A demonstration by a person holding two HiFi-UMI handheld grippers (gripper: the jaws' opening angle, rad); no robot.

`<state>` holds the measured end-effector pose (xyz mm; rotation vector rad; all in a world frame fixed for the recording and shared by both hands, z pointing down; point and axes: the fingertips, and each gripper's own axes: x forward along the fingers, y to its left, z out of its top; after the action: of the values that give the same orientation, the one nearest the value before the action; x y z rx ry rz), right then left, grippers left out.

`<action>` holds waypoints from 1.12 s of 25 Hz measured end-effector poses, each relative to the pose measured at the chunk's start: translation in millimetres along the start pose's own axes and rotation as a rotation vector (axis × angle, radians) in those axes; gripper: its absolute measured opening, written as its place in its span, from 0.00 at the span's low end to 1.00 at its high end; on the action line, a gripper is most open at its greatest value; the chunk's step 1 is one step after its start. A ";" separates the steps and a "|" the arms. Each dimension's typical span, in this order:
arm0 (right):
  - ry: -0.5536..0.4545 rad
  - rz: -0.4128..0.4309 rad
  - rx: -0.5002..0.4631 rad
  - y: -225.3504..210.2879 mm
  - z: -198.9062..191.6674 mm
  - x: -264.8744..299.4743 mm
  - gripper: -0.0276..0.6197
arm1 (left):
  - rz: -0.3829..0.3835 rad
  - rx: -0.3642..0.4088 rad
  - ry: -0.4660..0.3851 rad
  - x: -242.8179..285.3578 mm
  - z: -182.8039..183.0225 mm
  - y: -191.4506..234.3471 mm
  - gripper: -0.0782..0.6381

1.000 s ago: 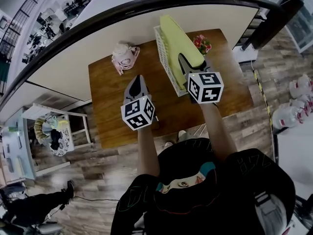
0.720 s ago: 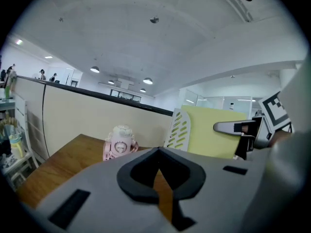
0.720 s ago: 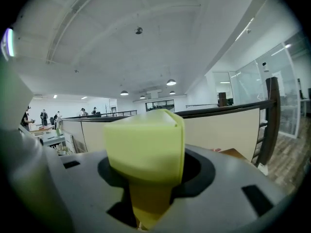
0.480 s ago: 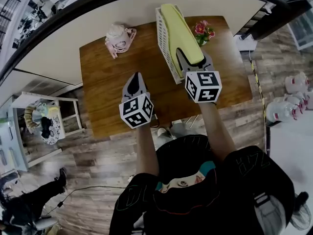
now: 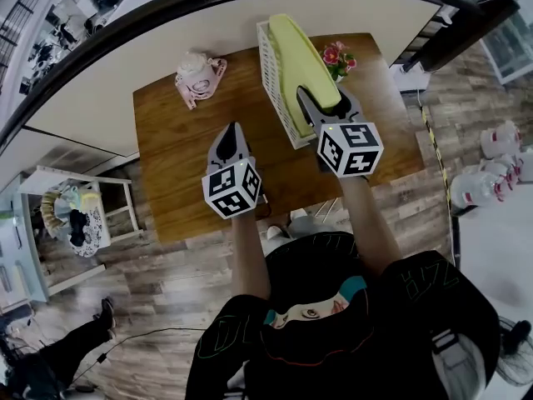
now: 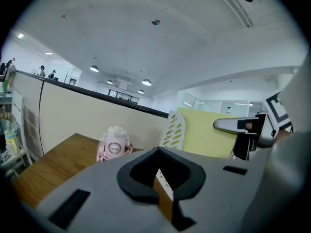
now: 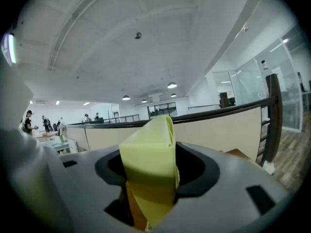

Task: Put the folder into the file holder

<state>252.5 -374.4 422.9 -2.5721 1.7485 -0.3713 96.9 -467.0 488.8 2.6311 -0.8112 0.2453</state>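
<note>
The yellow-green folder (image 5: pixel 301 57) stands on edge inside the white slotted file holder (image 5: pixel 270 73) at the table's back right. My right gripper (image 5: pixel 321 108) is at the folder's near end with the folder (image 7: pixel 148 164) between its jaws. The jaws are opening and a gap shows beside the folder. My left gripper (image 5: pixel 232 132) hovers over the middle of the table, left of the holder, its jaws shut on nothing. The left gripper view shows the folder (image 6: pixel 209 132) and holder (image 6: pixel 174 130) to the right, ahead of the shut jaws.
A pink toy-like container (image 5: pixel 198 75) sits at the back left of the wooden table (image 5: pixel 179 169). A small pot of pink flowers (image 5: pixel 337 57) stands right of the holder. A beige partition wall runs behind the table. The floor drops off beyond the near edge.
The folder stays in the holder and both grippers keep nearly the same places. Only the head view has shifted a little.
</note>
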 end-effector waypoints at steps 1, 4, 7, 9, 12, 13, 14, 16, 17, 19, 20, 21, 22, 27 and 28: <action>-0.022 0.013 0.013 0.0 6.0 -3.7 0.40 | -0.009 0.003 -0.001 1.6 0.8 -4.1 0.11; -0.081 0.040 0.019 -0.2 25.6 -14.8 0.40 | -0.036 0.009 -0.005 6.8 2.7 -17.1 0.11; -0.147 0.047 0.031 -5.9 45.4 -28.0 0.40 | -0.065 0.014 -0.007 13.0 4.2 -31.6 0.11; -0.211 0.035 0.044 -15.6 60.0 -39.5 0.40 | -0.091 0.020 -0.010 18.9 6.0 -43.2 0.11; -0.275 0.008 0.067 -33.6 75.2 -55.1 0.39 | -0.127 0.031 -0.012 26.8 8.8 -60.4 0.11; -0.280 -0.007 0.069 -40.0 77.1 -59.2 0.37 | -0.136 0.035 -0.014 28.5 9.9 -65.6 0.11; -0.281 -0.025 0.070 -46.6 78.0 -63.2 0.32 | -0.144 0.039 -0.016 30.0 11.3 -70.9 0.11; -0.286 -0.059 0.076 -58.9 79.2 -71.8 0.22 | -0.162 0.048 -0.022 32.3 14.8 -82.1 0.11; -0.290 -0.072 0.080 -64.4 79.6 -76.1 0.18 | -0.171 0.053 -0.026 33.0 16.8 -87.5 0.11; -0.296 -0.096 0.092 -73.9 80.2 -83.9 0.11 | -0.186 0.062 -0.033 34.0 20.5 -97.2 0.11; -0.299 -0.104 0.098 -77.9 80.2 -87.4 0.07 | -0.192 0.066 -0.037 34.4 22.0 -101.5 0.11; -0.299 -0.111 0.102 -81.6 80.0 -90.5 0.05 | -0.197 0.069 -0.040 34.6 23.1 -105.5 0.11; -0.297 -0.118 0.101 -84.9 79.2 -93.2 0.05 | -0.201 0.072 -0.042 34.8 24.0 -109.2 0.11; -0.230 -0.164 0.075 -101.7 61.6 -100.7 0.05 | -0.207 0.077 -0.054 33.4 22.6 -124.0 0.11; -0.205 -0.173 0.068 -104.8 54.5 -101.4 0.05 | -0.204 0.076 -0.055 32.0 20.8 -125.5 0.11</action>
<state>324.0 -248.6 365.5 -2.6138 1.4285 -0.1585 195.9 -395.7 440.8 2.7782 -0.5537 0.1522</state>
